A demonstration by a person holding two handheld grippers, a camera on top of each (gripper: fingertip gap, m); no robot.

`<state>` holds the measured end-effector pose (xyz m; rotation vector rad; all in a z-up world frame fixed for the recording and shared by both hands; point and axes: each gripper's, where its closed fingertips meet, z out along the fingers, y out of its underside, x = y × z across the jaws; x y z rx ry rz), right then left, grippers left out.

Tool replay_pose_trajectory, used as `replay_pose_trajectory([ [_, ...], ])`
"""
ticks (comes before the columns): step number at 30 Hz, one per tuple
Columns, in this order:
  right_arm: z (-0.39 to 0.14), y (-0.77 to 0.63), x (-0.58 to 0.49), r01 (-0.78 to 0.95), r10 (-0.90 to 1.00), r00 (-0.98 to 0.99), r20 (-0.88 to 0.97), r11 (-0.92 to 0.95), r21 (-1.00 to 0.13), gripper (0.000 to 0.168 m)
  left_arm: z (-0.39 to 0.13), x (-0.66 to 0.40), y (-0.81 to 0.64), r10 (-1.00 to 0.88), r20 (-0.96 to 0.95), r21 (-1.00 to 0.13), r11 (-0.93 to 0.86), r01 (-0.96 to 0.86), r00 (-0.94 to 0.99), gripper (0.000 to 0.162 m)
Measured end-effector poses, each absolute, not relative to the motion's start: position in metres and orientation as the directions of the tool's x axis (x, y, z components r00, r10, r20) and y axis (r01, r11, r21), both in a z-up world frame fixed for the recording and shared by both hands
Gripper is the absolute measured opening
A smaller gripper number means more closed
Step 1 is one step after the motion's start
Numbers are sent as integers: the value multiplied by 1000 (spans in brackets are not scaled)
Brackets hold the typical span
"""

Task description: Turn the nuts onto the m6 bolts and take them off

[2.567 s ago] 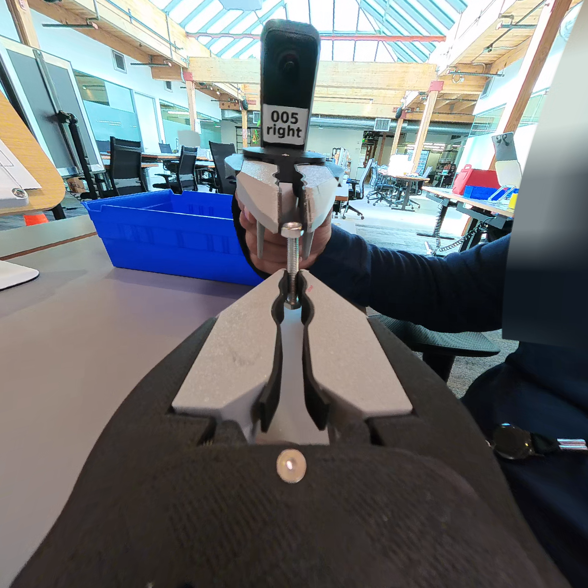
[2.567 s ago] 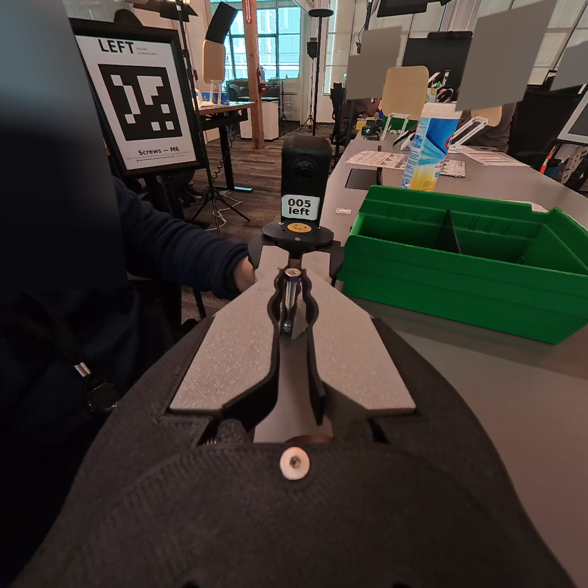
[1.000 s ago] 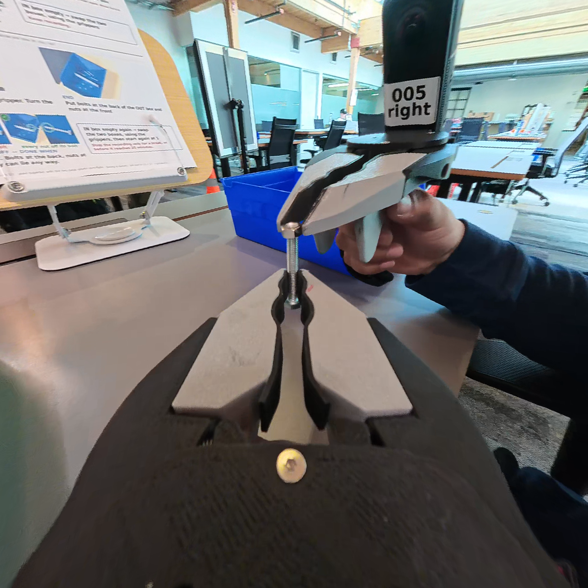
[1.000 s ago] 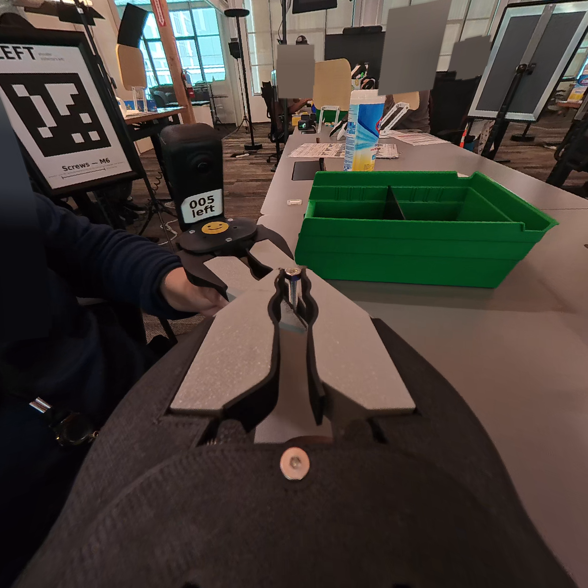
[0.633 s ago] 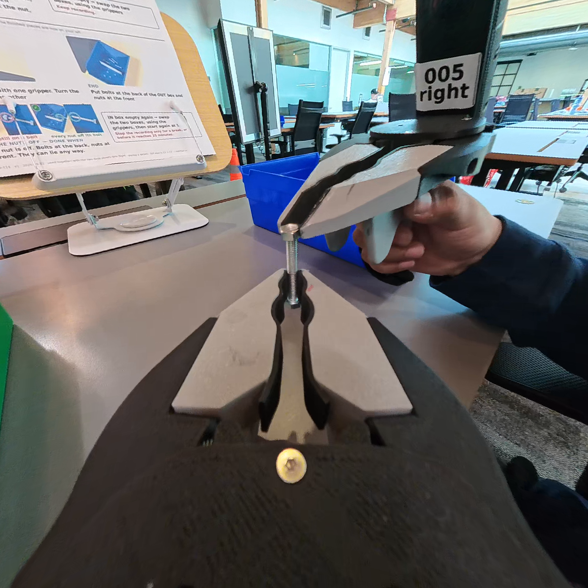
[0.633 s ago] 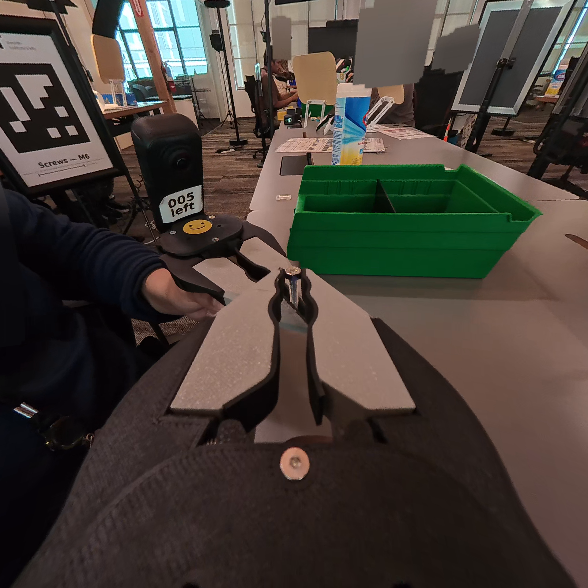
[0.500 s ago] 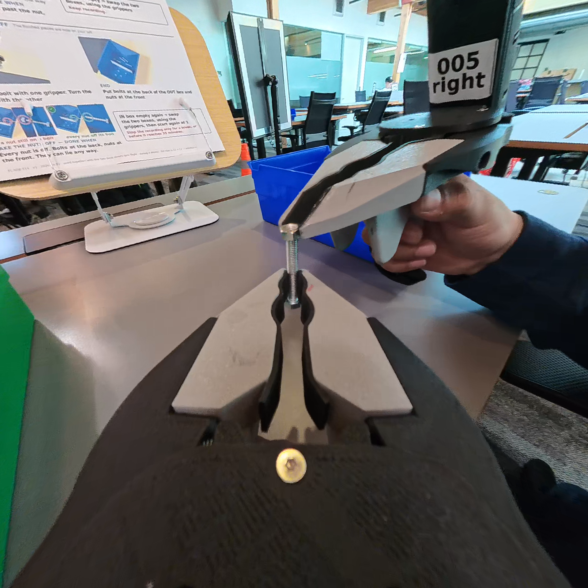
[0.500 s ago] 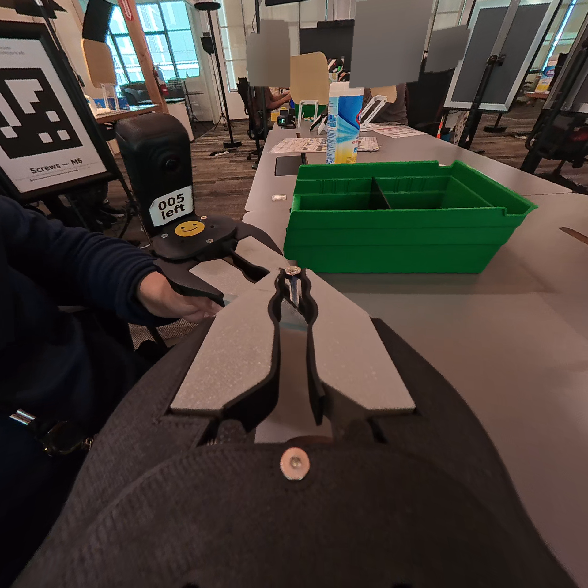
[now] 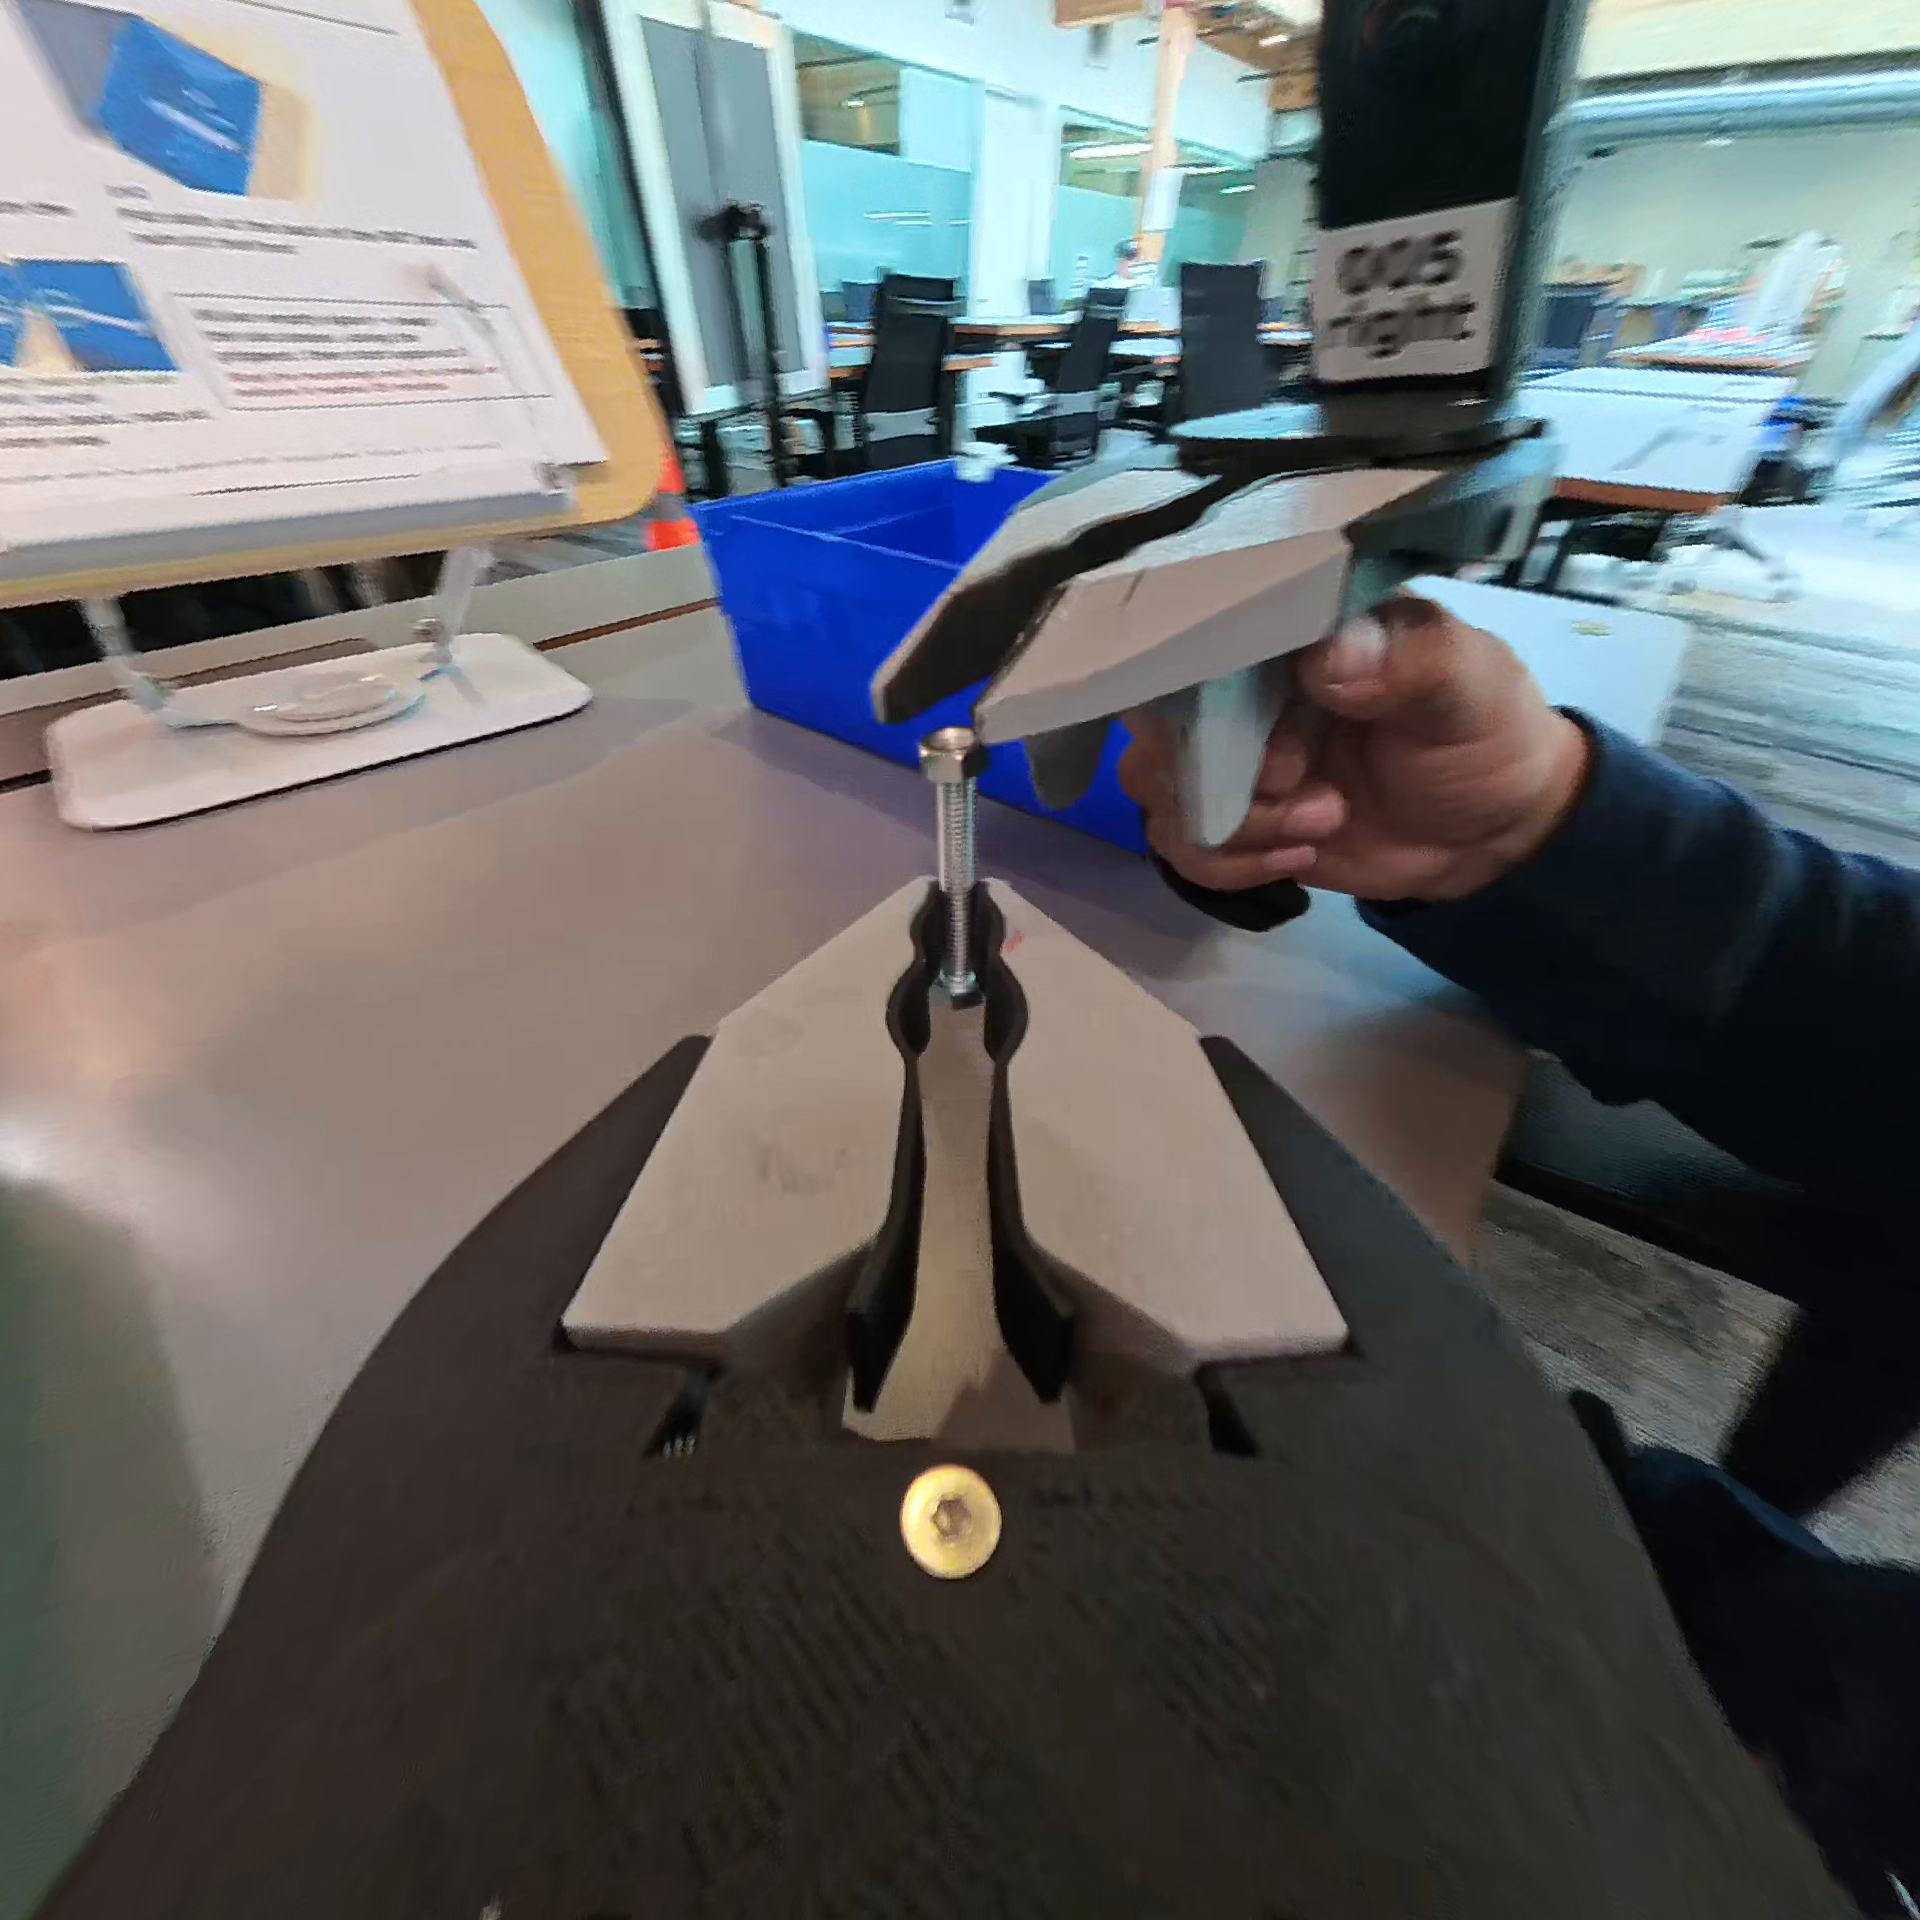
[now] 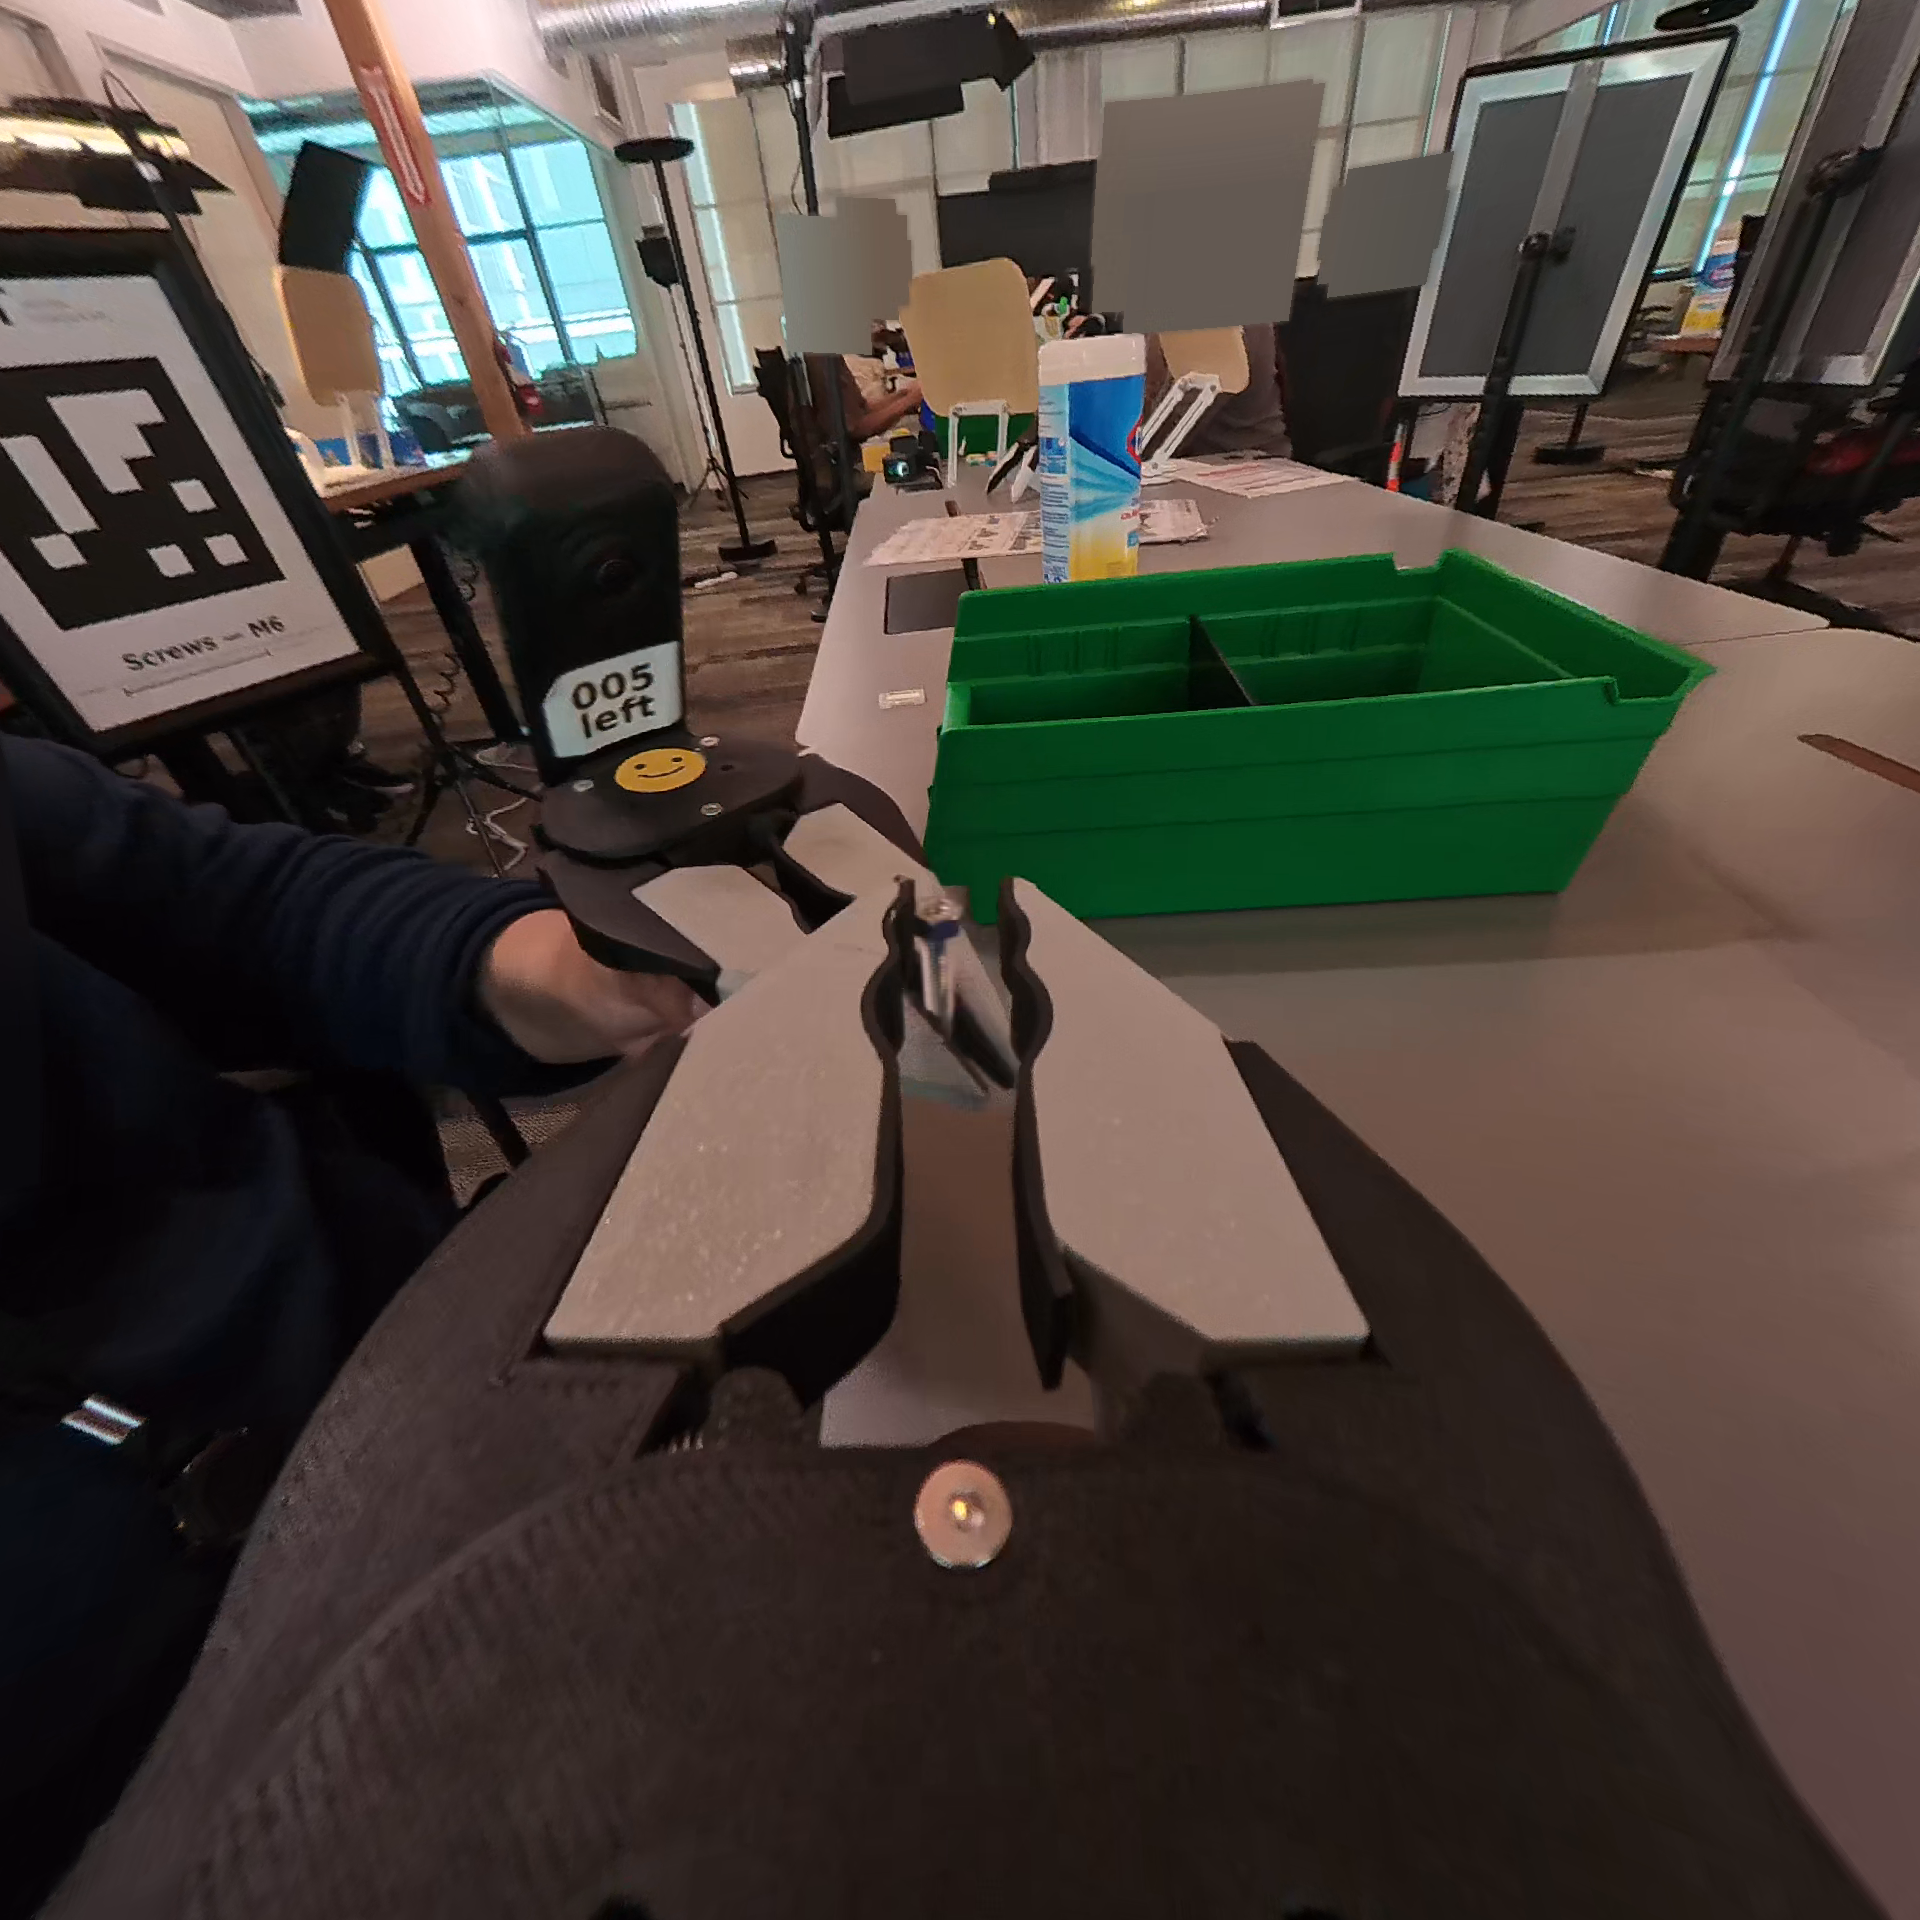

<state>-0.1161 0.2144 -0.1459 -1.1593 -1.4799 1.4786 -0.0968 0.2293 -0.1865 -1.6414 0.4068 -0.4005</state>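
In the left wrist view my left gripper (image 9: 956, 909) is shut on the head end of an M6 bolt (image 9: 956, 862) and holds it upright above the grey table (image 9: 416, 987). A nut (image 9: 951, 755) sits at the top of the thread. My right gripper (image 9: 940, 712) comes in from the right, held by a hand. Its jaws stand apart just above and around the nut. In the right wrist view the right gripper (image 10: 951, 899) is open, with the nut (image 10: 938, 914) and bolt (image 10: 940, 971) in the gap between its fingers.
A blue bin (image 9: 862, 582) stands behind the bolt, and an instruction sheet on a stand (image 9: 260, 312) is at the far left. A green divided bin (image 10: 1299, 779) stands ahead of the right gripper, with a wipes canister (image 10: 1091, 457) behind it. A marker sign (image 10: 135, 499) stands at the left. Across from one pair of fingers to the other is roughly 4 centimeters.
The right gripper was shut on the nut and has now opened, its fingers slightly off it. The left gripper still holds the bolt upright. Both views have swung sideways.
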Motion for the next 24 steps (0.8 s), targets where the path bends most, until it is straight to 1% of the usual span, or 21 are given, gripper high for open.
replay_pose_trajectory([
  [1,-145,216,-113,94,938,-333,-101,-73,-993,16,-184,-93,226,-533,38,-995,-101,-19,845,3],
  [3,-142,216,-106,78,927,-362,-102,-79,-994,18,-182,-93,222,-594,58,-993,-114,-12,803,3],
  [5,-139,212,-100,57,911,-398,-107,-92,-994,18,-178,-82,208,-716,95,-992,-123,9,691,3],
  [7,-138,211,-98,49,904,-413,-113,-102,-994,19,-175,-86,206,-735,91,-994,-105,21,672,3],
  [10,-138,208,-98,47,892,-435,-123,-114,-992,20,-181,-90,206,-741,57,-995,-94,-19,669,3],
  [14,-141,195,-98,63,860,-493,-136,-121,-991,20,-188,-79,196,-800,12,-995,-71,-76,600,3],
  [16,-143,181,-95,76,826,-551,-121,-94,-993,18,-193,-75,193,-813,-8,-992,-65,-105,582,3],
  [19,-150,168,-92,87,807,-586,-71,-24,-996,17,-191,-71,186,-840,-16,-994,-45,-99,543,3],
  [24,-151,160,-89,84,783,-620,-59,-8,-996,14,-188,-68,175,-876,-20,-996,-25,-86,481,3],
])
